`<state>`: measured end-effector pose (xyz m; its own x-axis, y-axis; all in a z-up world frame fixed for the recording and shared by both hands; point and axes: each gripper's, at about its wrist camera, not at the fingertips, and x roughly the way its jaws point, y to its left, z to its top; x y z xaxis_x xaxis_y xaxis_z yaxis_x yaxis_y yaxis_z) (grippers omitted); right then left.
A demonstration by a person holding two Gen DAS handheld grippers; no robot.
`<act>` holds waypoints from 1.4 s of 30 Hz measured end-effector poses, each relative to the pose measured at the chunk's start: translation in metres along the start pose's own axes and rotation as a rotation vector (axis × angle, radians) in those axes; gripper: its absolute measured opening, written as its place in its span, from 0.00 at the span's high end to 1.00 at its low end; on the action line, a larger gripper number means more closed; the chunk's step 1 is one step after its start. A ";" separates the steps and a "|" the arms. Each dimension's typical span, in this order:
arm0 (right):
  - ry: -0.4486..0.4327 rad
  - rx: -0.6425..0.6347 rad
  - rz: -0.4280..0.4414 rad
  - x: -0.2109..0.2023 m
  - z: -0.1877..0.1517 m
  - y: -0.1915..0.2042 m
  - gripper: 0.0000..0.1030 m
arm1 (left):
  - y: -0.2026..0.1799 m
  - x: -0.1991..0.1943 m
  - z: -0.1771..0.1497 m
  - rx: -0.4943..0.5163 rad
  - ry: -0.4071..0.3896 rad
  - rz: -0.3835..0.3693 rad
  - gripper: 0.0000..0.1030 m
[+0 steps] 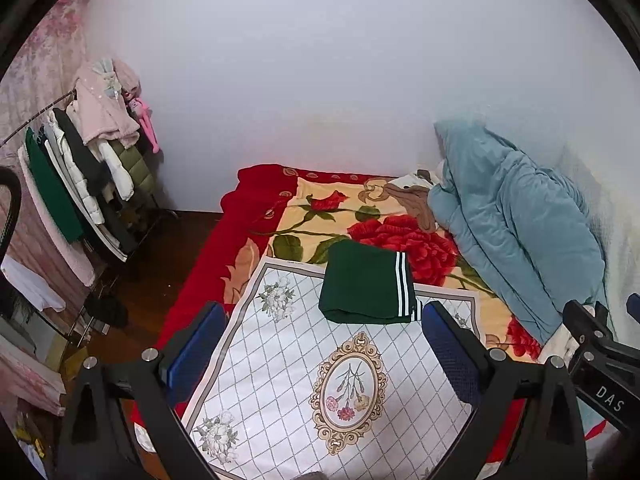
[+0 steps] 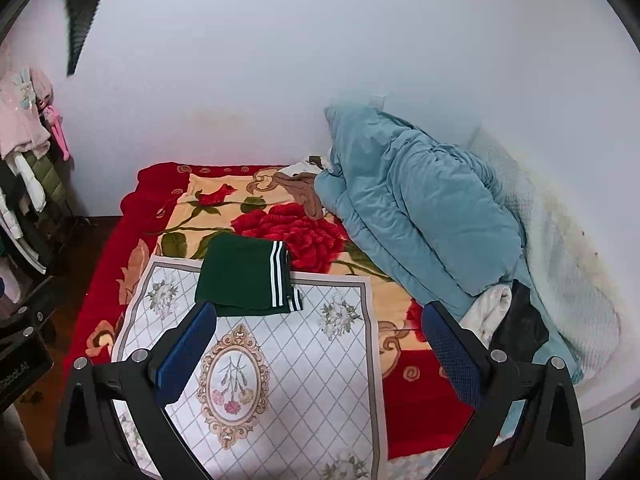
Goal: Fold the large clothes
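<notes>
Garment: green striped garment folded compact at far edge of white floral mat, apparently finished.
Left gripper: jaws wide, empty.
Right gripper: jaws wide, empty.

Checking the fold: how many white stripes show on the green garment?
2 on the top layer of the green garment, along its right edge; short stripe ends also peek from a layer beneath at the near right corner. More may be folded inside.
</notes>
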<state>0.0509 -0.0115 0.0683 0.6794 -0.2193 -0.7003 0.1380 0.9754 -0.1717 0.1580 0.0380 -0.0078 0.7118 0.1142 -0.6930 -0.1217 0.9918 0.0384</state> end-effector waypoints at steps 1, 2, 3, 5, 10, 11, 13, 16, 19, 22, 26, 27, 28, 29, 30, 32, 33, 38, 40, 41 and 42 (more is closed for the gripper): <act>-0.001 -0.002 0.001 -0.002 0.000 -0.001 0.00 | 0.000 -0.001 -0.001 0.001 -0.001 0.003 0.03; -0.002 -0.002 0.000 -0.003 -0.001 0.000 0.00 | 0.000 -0.003 -0.002 0.001 -0.001 0.008 0.03; -0.005 -0.007 0.001 -0.004 0.000 -0.001 0.00 | 0.000 -0.003 -0.002 -0.001 -0.002 0.011 0.03; -0.008 -0.012 0.006 -0.006 0.000 -0.003 0.00 | 0.001 -0.005 -0.003 -0.001 -0.002 0.013 0.03; -0.015 -0.027 0.016 -0.009 0.004 -0.006 0.00 | 0.000 -0.007 -0.004 -0.002 -0.004 0.012 0.03; -0.016 -0.031 0.019 -0.008 0.006 -0.006 0.00 | -0.001 -0.008 -0.004 -0.001 -0.004 0.010 0.03; -0.021 -0.038 0.021 -0.007 0.009 -0.007 0.00 | -0.001 -0.009 -0.004 0.001 -0.008 0.009 0.03; -0.026 -0.042 0.023 -0.009 0.010 -0.007 0.00 | -0.004 -0.013 -0.004 0.006 -0.011 0.006 0.03; -0.027 -0.040 0.025 -0.009 0.010 -0.007 0.00 | -0.004 -0.016 -0.004 0.005 -0.015 0.006 0.03; -0.030 -0.040 0.025 -0.009 0.011 -0.007 0.00 | -0.006 -0.017 -0.003 0.008 -0.022 0.007 0.03; -0.032 -0.036 0.029 -0.010 0.012 -0.006 0.00 | -0.007 -0.020 -0.002 0.006 -0.029 0.006 0.03; -0.033 -0.033 0.030 -0.011 0.012 -0.005 0.00 | -0.008 -0.020 -0.002 0.006 -0.029 0.006 0.03; -0.034 -0.031 0.028 -0.013 0.011 -0.005 0.00 | -0.008 -0.020 -0.002 0.008 -0.030 0.006 0.03; -0.035 -0.030 0.028 -0.014 0.011 -0.004 0.00 | -0.007 -0.020 -0.002 0.008 -0.029 0.008 0.03; -0.034 -0.027 0.029 -0.014 0.011 -0.004 0.00 | -0.008 -0.020 -0.002 0.008 -0.029 0.008 0.03; -0.034 -0.023 0.029 -0.016 0.009 -0.003 0.00 | -0.008 -0.019 -0.002 0.006 -0.028 0.010 0.03; -0.034 -0.021 0.028 -0.017 0.008 -0.003 0.00 | -0.009 -0.020 -0.002 0.005 -0.028 0.010 0.03; -0.033 -0.014 0.026 -0.019 0.005 -0.002 0.00 | -0.009 -0.019 -0.003 0.004 -0.029 0.010 0.03; -0.033 -0.012 0.024 -0.021 0.003 -0.002 0.00 | -0.010 -0.020 -0.003 0.005 -0.030 0.012 0.03; -0.032 -0.011 0.023 -0.022 0.002 -0.003 0.00 | -0.008 -0.020 -0.003 0.005 -0.029 0.010 0.03; -0.032 -0.009 0.023 -0.023 0.001 -0.003 0.00 | -0.008 -0.020 -0.003 0.004 -0.029 0.010 0.03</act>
<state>0.0358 -0.0092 0.0851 0.7047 -0.1960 -0.6819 0.1155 0.9800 -0.1623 0.1429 0.0274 0.0040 0.7303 0.1252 -0.6716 -0.1257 0.9909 0.0481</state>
